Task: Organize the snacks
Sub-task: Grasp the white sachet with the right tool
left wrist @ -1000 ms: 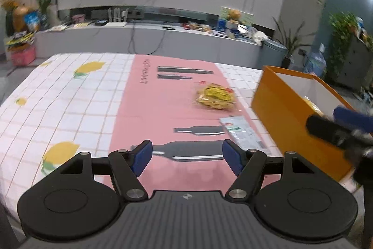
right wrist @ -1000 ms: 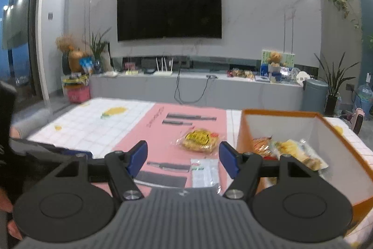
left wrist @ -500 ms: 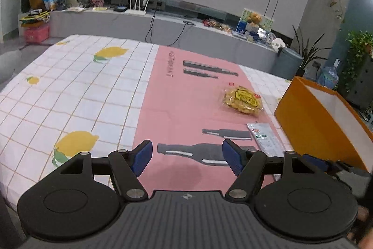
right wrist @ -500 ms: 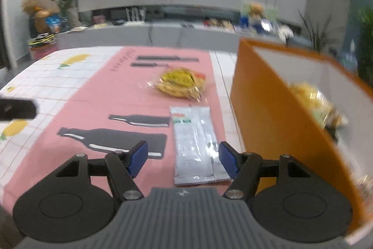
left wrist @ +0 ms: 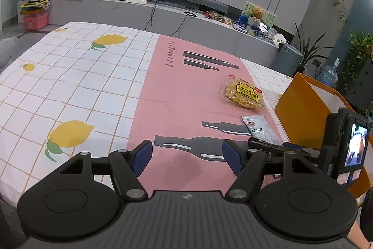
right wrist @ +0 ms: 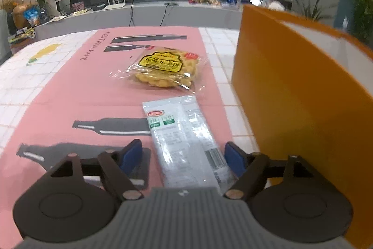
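Left wrist view: the left gripper (left wrist: 187,154) hovered over the pink cloth (left wrist: 177,95), jaws apart and empty. To the right lay a yellow snack bag (left wrist: 242,95) and, nearer, a white sachet (left wrist: 260,127), both outside the orange box (left wrist: 303,113) at the far right. The right gripper (left wrist: 268,149) reached in beside the sachet.

Right wrist view: the right gripper (right wrist: 183,156) had just been widening its jaws, the white sachet (right wrist: 184,137) between them but not pinched. The yellow snack bag (right wrist: 163,67) sat farther off, the orange box (right wrist: 291,95) to the right. Both packets seemingly remained to be boxed.
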Demonstrator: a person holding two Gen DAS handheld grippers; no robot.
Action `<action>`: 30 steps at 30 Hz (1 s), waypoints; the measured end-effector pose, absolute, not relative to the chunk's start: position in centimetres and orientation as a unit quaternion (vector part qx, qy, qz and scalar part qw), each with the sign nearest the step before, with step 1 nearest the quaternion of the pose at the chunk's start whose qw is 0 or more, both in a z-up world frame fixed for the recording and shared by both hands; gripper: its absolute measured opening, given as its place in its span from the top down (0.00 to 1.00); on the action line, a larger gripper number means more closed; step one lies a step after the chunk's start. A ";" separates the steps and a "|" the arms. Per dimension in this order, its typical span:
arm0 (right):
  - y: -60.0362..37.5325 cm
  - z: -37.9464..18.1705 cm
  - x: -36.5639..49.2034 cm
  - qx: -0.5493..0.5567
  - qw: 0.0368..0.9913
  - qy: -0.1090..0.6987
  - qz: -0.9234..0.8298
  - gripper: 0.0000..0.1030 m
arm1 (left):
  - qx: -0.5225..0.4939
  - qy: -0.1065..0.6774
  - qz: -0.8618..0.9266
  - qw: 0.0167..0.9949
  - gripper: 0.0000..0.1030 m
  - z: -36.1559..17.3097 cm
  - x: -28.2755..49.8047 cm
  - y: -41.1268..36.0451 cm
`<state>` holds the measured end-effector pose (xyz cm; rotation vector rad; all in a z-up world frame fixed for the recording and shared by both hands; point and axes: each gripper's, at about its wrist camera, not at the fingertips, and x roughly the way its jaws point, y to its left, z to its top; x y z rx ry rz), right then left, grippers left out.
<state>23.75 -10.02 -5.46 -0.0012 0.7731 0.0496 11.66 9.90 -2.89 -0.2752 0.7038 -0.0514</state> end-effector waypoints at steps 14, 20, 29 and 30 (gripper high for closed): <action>-9.8 -4.9 19.0 -0.047 0.918 0.366 0.143 0.49 | -0.202 0.366 -0.027 0.908 0.22 -3.5 11.7 11.9; -10.7 -4.8 17.6 -0.032 0.917 0.360 0.167 0.45 | -0.190 0.372 -0.025 0.908 0.22 -3.9 11.9 11.4; -10.1 -5.4 17.7 -0.051 0.920 0.350 0.169 0.23 | -0.177 0.377 -0.041 0.908 0.22 -4.0 12.0 10.6; -9.9 -5.4 17.7 -0.049 0.920 0.347 0.174 0.20 | -0.176 0.378 -0.041 0.908 0.22 -4.0 12.0 10.6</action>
